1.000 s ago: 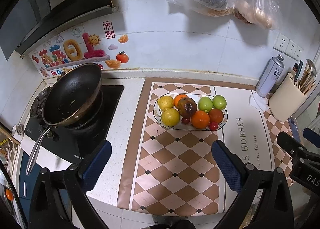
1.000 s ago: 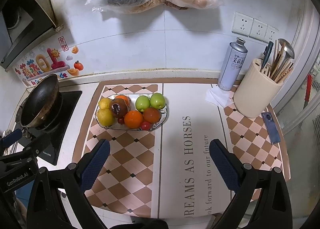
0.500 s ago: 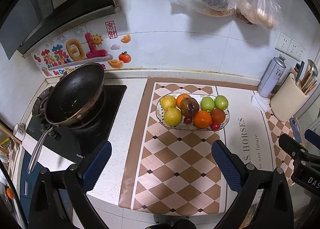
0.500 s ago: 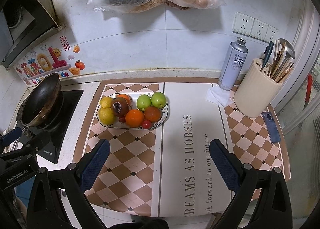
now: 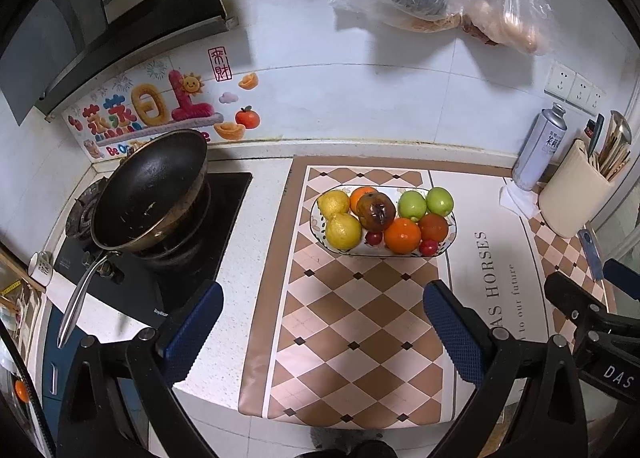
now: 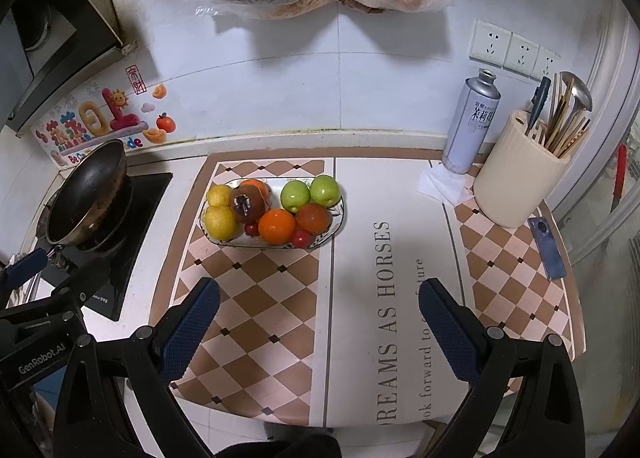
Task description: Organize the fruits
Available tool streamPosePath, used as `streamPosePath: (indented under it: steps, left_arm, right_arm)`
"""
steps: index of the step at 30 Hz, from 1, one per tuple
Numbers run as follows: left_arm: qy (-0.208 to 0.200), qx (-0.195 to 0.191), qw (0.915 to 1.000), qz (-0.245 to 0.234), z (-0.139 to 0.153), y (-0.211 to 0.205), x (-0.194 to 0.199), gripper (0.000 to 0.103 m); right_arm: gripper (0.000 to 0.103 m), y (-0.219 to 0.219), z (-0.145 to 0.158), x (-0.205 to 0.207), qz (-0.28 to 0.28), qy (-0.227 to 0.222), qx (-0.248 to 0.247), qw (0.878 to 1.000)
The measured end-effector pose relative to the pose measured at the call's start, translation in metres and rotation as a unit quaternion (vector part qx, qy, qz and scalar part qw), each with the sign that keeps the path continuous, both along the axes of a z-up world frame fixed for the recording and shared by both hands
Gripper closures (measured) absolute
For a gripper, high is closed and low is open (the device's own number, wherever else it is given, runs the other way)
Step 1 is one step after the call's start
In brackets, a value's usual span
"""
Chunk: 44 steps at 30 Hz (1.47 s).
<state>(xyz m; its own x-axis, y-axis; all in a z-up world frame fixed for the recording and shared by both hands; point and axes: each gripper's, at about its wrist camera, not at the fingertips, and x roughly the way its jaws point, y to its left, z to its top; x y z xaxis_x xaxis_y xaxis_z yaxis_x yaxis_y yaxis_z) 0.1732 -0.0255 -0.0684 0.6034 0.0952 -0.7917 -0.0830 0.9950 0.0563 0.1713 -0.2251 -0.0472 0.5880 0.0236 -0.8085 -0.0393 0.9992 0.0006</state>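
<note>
On the checkered mat [image 5: 352, 322], left wrist view: the fruit dish [image 5: 451, 235] is seen piled with all the fruit, slightly lower in frame than a second ago; left gripper [image 5: 322, 318] spread wide, empty. Right wrist view: dish [image 6: 339, 220] likewise shifted slightly; right gripper [image 6: 318, 314] spread, empty. Only small camera drift noted; fruit unmoved, so either early or finished.

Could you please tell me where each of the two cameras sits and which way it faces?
Left wrist: on the left gripper, above the counter's front edge, facing the wall; right gripper at far right.
Right wrist: on the right gripper, further right, facing likewise; left gripper at far left.
Shared: fruit plate, frying pan.
</note>
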Motion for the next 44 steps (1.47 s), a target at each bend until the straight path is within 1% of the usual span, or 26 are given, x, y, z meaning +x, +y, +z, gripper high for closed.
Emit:
streamPosePath:
  steps: [14,44]
  left_arm:
    - [0.001,-0.005,1.0000,-0.003,-0.0060,0.0011,-0.0028,0.001]
    - [-0.006,-0.007,1.0000,-0.001,-0.0031,0.0042,-0.0026,0.001]
  right_arm:
    - [0.001,0.0005,0.0006,-0.0030,0.003,0.004,-0.003,1.000]
    - [0.001,0.0028,0.0032,0.0043,0.006,0.003,-0.004,1.000]
